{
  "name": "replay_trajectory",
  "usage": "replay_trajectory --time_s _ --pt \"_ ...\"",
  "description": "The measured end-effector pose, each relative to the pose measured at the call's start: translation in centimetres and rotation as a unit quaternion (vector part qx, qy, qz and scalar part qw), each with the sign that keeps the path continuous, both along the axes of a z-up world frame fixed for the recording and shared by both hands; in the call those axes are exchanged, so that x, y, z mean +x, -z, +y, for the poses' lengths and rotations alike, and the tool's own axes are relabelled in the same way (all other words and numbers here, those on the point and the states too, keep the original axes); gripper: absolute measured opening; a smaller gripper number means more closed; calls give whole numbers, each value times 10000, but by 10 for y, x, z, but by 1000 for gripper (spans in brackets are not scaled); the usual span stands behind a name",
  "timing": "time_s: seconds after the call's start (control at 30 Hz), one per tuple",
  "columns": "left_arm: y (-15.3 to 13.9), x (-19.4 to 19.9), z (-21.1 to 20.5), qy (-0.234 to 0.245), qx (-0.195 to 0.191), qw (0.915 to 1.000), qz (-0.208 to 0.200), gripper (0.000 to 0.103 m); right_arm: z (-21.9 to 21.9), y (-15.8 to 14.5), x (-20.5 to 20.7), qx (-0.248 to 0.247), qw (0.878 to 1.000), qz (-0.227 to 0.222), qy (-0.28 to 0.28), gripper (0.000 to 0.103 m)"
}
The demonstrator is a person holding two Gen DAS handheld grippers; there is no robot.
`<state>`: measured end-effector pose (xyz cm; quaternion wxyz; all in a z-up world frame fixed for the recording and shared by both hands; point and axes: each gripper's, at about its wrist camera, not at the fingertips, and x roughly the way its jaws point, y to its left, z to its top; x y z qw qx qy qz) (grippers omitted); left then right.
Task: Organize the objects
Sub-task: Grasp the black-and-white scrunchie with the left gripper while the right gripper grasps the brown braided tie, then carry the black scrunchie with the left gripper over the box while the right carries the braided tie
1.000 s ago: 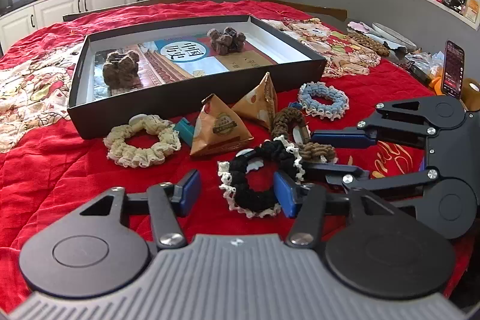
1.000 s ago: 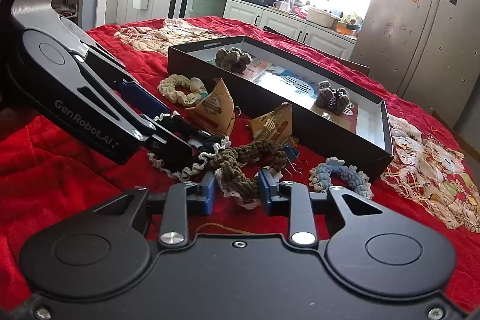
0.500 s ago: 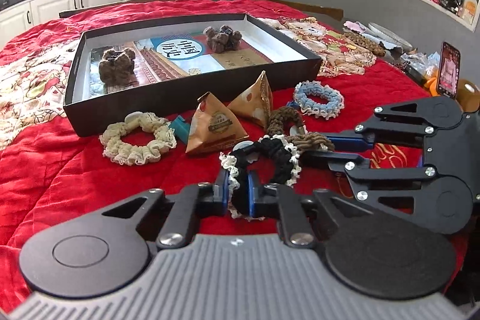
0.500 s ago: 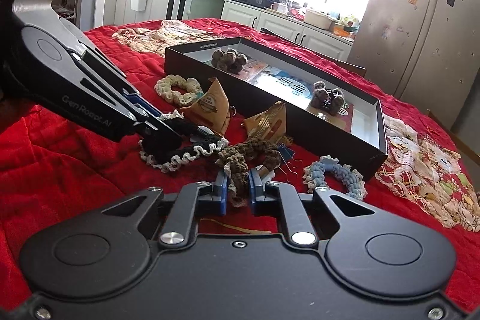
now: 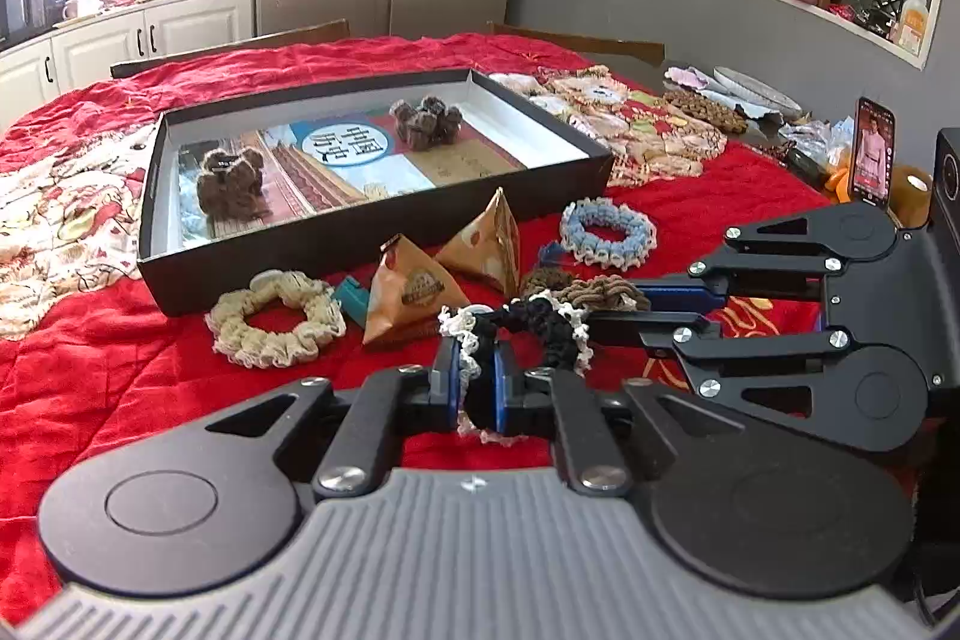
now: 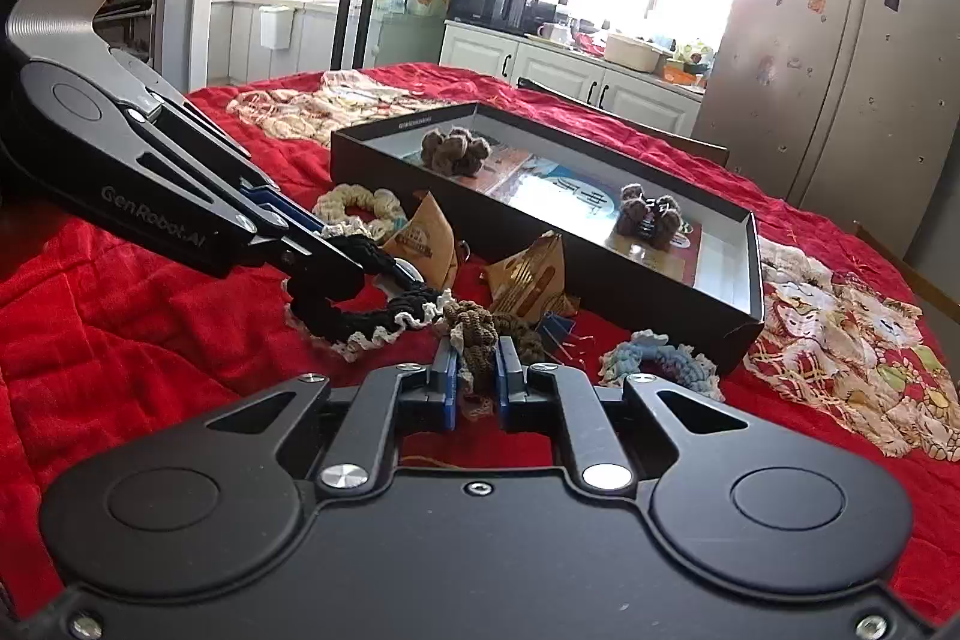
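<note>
The black scrunchie (image 5: pixel 540 325) is a ring of dark knit edged with a white frill, lying on the red quilt (image 5: pixel 120 370) that covers the worktop, just in front of two paper pyramid packets (image 5: pixel 414 289). The left tongs (image 5: pixel 477 388) are clamped on its near edge, blue pads pressing the frill from both sides. Touching its far side lies the brown scrunchie (image 6: pixel 480 334), a thick, ribbed coil of brown yarn; the right tongs (image 6: pixel 477 382) are closed on its near end. In the left wrist view the right tongs reach in from the right, nearly level with the quilt, their tips buried in the brown coil. In the right wrist view the left tongs slant down from the upper left onto the black ring. A cream scrunchie (image 5: pixel 276 319) and a blue scrunchie (image 5: pixel 606 232) lie loose on either side. Behind them stands the black box (image 5: pixel 372 244), with two brown knitted clumps (image 5: pixel 231 184) inside.
</note>
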<state>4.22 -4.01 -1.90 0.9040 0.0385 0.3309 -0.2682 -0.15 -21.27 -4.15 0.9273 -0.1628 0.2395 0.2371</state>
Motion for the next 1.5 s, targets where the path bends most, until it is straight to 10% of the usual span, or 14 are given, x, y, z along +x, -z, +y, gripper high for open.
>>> replay_trajectory --time_s 0.93,1.5 --pt "-47 7 10 -155 -144 9977 -640 13 -16 -61 4 539 9974 -463 84 11" --pt "-81 96 7 -795 -262 9917 -978 13 -13 -116 83 344 9908 -1088 734 11"
